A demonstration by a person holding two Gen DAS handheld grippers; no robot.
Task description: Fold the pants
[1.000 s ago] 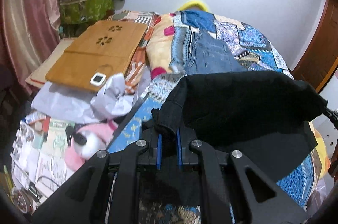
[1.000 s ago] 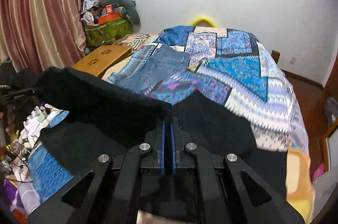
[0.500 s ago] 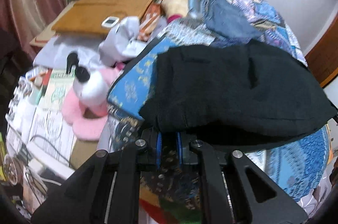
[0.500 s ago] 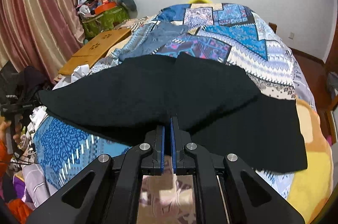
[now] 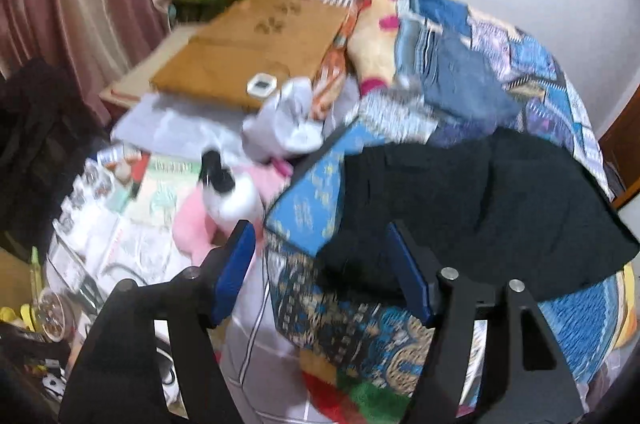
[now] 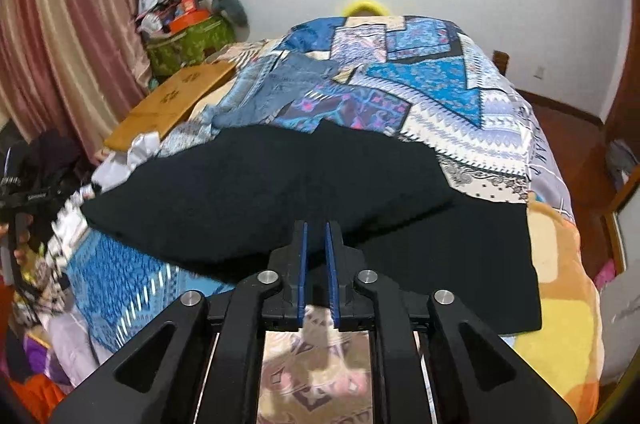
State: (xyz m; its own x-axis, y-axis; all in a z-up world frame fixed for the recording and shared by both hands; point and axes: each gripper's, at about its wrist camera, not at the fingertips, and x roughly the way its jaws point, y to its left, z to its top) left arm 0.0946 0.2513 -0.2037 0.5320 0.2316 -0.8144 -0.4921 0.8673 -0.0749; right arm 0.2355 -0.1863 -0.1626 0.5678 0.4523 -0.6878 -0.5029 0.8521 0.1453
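Observation:
Black pants (image 6: pixel 304 192) lie folded over on the patterned blue bedspread (image 6: pixel 440 88), near the bed's front edge; they also show in the left wrist view (image 5: pixel 472 208). My left gripper (image 5: pixel 320 264) is wide open and empty, just in front of the pants' left corner. My right gripper (image 6: pixel 316 248) has its jaws slightly apart at the pants' near edge, with the fabric lying loose between and beyond the tips.
Folded blue jeans (image 5: pixel 460 80) lie farther back on the bed. A wooden lap table (image 5: pixel 256 44), white cloth (image 5: pixel 288 120), a pink plush toy (image 5: pixel 224 200) and clutter sit left of the bed. A curtain hangs on the left wall.
Both grippers lowered the pants' folded edge onto the bed. The left gripper opened wide and let go; the right gripper's jaws parted slightly.

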